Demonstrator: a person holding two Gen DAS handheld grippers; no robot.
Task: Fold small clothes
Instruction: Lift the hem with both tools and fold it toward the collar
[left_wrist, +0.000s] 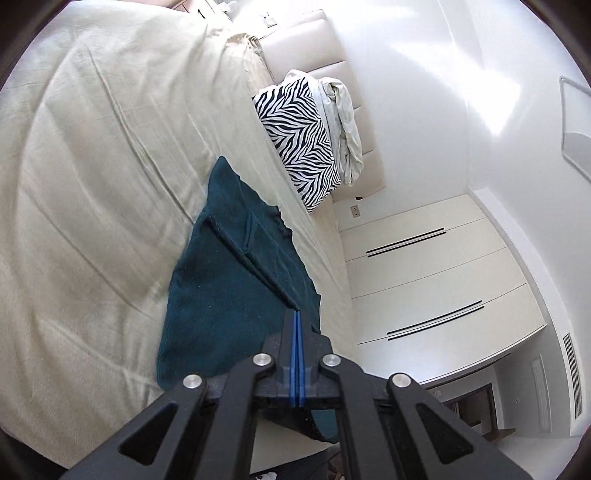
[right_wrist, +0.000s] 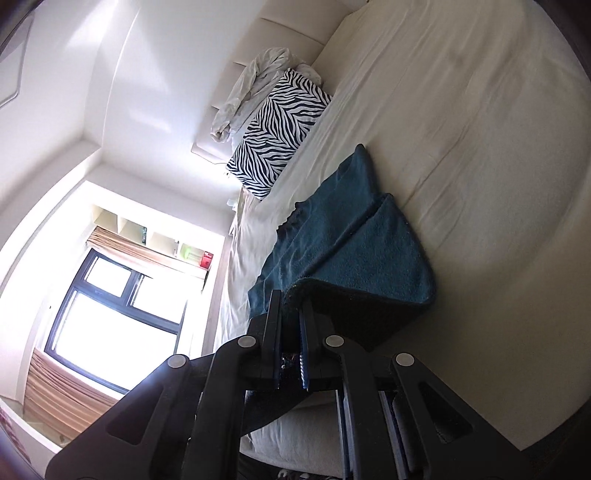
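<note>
A dark teal knitted garment (left_wrist: 229, 273) lies on the cream bed sheet (left_wrist: 92, 166), near the bed's edge. My left gripper (left_wrist: 296, 314) is shut on the garment's near edge, its blue pads pressed together. In the right wrist view the same garment (right_wrist: 373, 243) is lifted into a fold at its near corner. My right gripper (right_wrist: 291, 295) is shut on that thick folded edge, with cloth bunched between the fingers (right_wrist: 274, 314). Both grippers hold the near side of the garment above the bed.
A zebra-print pillow (left_wrist: 295, 136) leans on the padded headboard (left_wrist: 317, 48), with crumpled pale cloth (left_wrist: 345, 125) behind it. White wardrobe doors (left_wrist: 436, 280) stand beside the bed. A bright window (right_wrist: 110, 310) with curtains shows in the right wrist view.
</note>
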